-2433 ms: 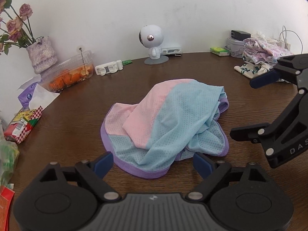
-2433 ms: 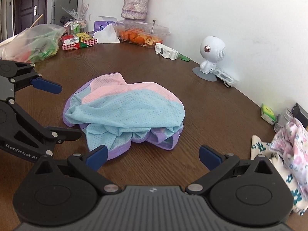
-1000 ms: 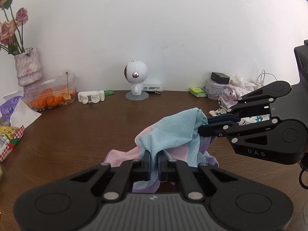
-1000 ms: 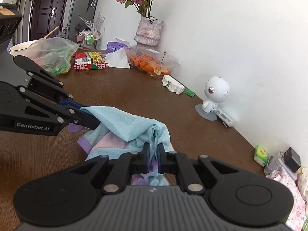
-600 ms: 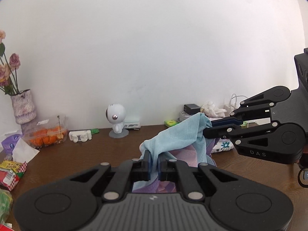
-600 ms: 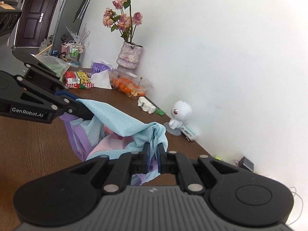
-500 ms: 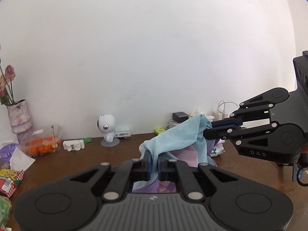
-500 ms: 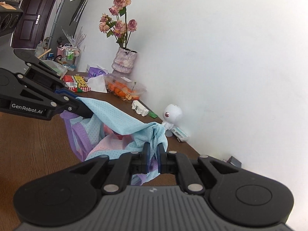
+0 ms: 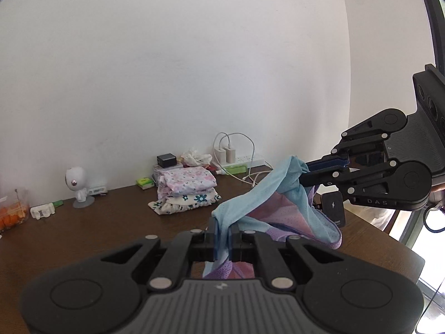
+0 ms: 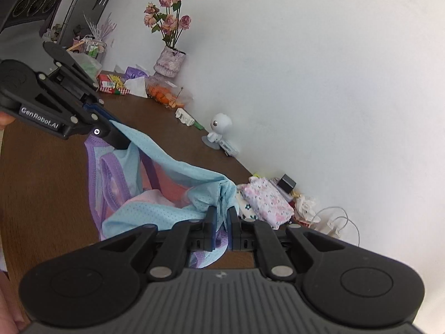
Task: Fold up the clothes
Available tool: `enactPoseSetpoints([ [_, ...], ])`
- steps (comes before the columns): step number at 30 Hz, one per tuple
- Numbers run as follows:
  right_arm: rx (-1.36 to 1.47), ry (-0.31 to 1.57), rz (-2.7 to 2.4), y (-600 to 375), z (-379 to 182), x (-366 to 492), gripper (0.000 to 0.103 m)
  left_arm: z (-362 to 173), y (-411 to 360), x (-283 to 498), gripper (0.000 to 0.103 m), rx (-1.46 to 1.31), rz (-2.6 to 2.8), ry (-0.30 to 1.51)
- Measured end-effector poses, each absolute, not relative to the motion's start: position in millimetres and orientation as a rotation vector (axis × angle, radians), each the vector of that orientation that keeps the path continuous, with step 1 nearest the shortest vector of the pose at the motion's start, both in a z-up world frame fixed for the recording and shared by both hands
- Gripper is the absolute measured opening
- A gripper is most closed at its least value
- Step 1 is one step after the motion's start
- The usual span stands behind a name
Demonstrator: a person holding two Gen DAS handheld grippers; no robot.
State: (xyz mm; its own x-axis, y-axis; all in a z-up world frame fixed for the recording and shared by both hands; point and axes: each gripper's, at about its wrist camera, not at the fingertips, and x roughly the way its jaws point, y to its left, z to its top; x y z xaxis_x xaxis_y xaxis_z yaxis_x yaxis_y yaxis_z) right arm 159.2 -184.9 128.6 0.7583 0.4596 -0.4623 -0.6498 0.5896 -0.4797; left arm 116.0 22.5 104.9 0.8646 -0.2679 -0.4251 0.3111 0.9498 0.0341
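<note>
A mesh garment (image 9: pixel 267 200) in light blue, pink and purple hangs in the air between both grippers above the brown table (image 9: pixel 97 228). My left gripper (image 9: pixel 222 236) is shut on one blue edge of it. My right gripper (image 10: pixel 221 222) is shut on the other blue edge. In the right wrist view the garment (image 10: pixel 155 192) sags open, showing purple trim and a pink inside. The right gripper also shows in the left wrist view (image 9: pixel 304 171), and the left gripper in the right wrist view (image 10: pixel 118 136).
A stack of folded floral clothes (image 9: pixel 185 188) lies at the back by the wall, with a charger strip and cables (image 9: pixel 236 157) behind it. A white robot figure (image 9: pixel 76 186), a fruit box (image 10: pixel 167 96) and a flower vase (image 10: pixel 169 61) stand along the wall.
Both grippers closed on the garment and lifted it off the table. Since half a second ago they have swung right and tilted, with the garment stretched between them.
</note>
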Motion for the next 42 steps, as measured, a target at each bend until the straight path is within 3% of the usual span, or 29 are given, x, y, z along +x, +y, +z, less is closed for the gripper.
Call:
enactPoseSetpoints([
  [16, -0.56, 0.56, 0.668, -216, 25, 143, 0.007, 20, 0, 117, 0.005, 0.046, -0.355, 0.67],
  [19, -0.509, 0.589, 0.668, -220, 14, 148, 0.009, 11, 3, 122, 0.011, 0.03, -0.337, 0.71],
  [21, -0.454, 0.613, 0.668, -225, 9, 151, 0.017, 7, 4, 122, 0.018, 0.032, -0.327, 0.72],
  [23, -0.402, 0.627, 0.672, -232, 4, 152, 0.039, 3, 6, 122, 0.032, 0.041, -0.325, 0.721],
  [26, -0.335, 0.641, 0.673, -244, -2, 149, 0.044, 2, 8, 117, 0.053, 0.063, -0.336, 0.715],
  [29, -0.265, 0.647, 0.675, -260, -5, 140, 0.058, 8, 4, 110, 0.065, 0.116, -0.372, 0.686],
  [30, -0.241, 0.649, 0.678, -265, -6, 136, 0.059, 11, 2, 108, 0.069, 0.136, -0.387, 0.673],
  [34, -0.19, 0.647, 0.671, -278, -11, 124, 0.07, 16, -21, 108, 0.072, 0.244, -0.451, 0.635],
  [41, -0.219, 0.651, 0.592, -276, -32, 131, 0.068, 8, -57, 130, 0.071, 0.38, -0.495, 0.655],
  [42, -0.221, 0.652, 0.591, -275, -33, 134, 0.068, 6, -58, 133, 0.067, 0.386, -0.486, 0.663],
])
